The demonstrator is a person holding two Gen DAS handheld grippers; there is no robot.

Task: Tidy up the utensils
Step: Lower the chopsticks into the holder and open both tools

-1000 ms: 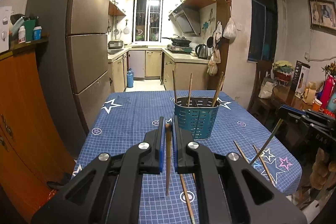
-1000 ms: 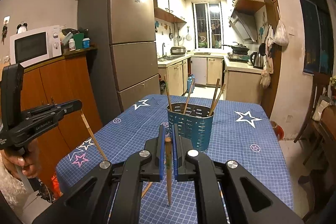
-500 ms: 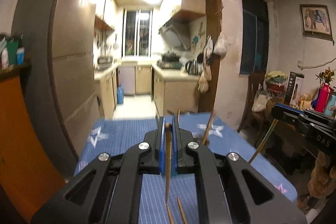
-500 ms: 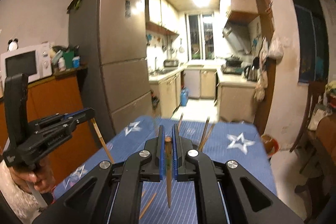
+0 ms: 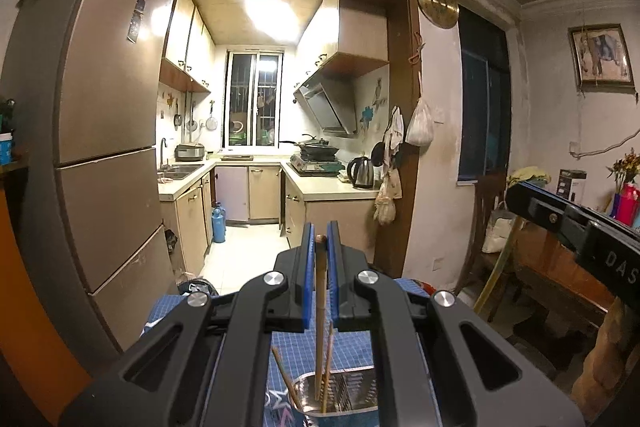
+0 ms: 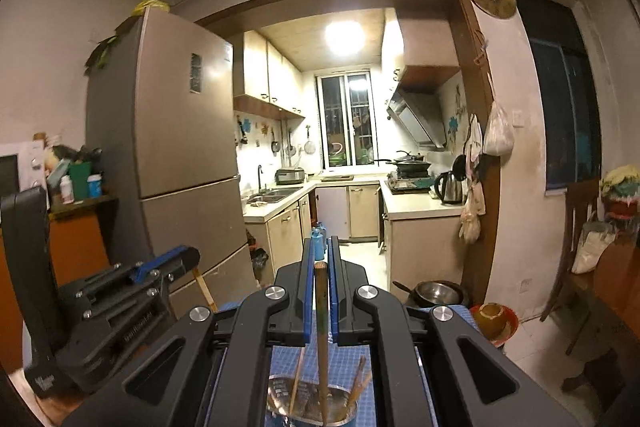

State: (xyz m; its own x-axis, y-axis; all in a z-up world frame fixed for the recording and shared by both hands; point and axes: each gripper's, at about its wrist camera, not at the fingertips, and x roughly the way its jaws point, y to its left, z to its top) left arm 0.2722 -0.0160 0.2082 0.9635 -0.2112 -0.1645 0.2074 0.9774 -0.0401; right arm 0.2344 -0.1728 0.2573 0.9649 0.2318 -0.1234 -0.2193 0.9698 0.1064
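Note:
My left gripper (image 5: 319, 239) is shut on a wooden chopstick (image 5: 319, 319) that hangs down with its tip inside the blue perforated utensil holder (image 5: 340, 401) directly below. My right gripper (image 6: 320, 255) is shut on another wooden chopstick (image 6: 321, 339), whose tip also dips into the same holder (image 6: 316, 403). Several chopsticks stand in the holder. The right gripper shows at the right edge of the left wrist view (image 5: 576, 223), the left gripper at the left of the right wrist view (image 6: 120, 291).
The blue star-patterned tablecloth (image 5: 360, 347) lies under the holder. A tall fridge (image 5: 100, 131) and an orange cabinet (image 6: 76, 247) stand on the left. The kitchen doorway is straight ahead. Wooden chairs (image 5: 488, 227) and a side table are on the right.
Both grippers have risen and moved forward over the holder, so it now sits directly below them. Both chopsticks are still gripped, their tips now lowered into the holder.

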